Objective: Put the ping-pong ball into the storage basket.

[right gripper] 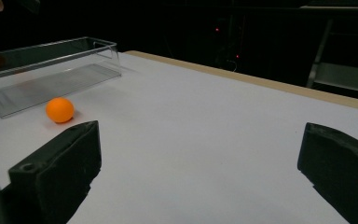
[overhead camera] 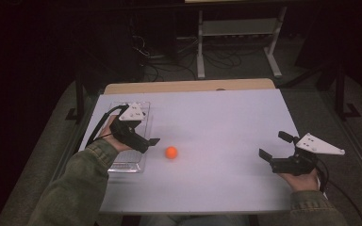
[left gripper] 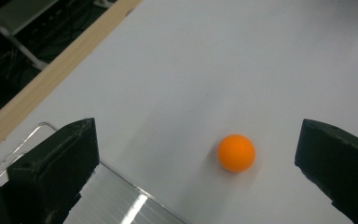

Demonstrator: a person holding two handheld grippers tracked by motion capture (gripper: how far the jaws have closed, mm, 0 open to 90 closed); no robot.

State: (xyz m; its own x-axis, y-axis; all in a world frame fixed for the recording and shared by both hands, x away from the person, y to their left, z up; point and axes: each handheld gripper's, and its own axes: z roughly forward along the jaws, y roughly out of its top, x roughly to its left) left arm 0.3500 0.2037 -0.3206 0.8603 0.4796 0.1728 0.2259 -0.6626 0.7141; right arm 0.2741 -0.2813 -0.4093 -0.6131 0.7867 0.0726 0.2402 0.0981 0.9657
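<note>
My left tool hangs wide open and empty over the clear tray, aimed at the orange ball just beside that tray on the tabletop, ready to straddle it

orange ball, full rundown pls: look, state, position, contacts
The orange ball is small, round, plain and matte, probably plastic, with no markings visible. It rests on the white table, just right of the clear tray, apparently apart from it. The left gripper hovers beside it, jaws wide open, its fingers not touching the ball. The right gripper is far off, also open.
</note>
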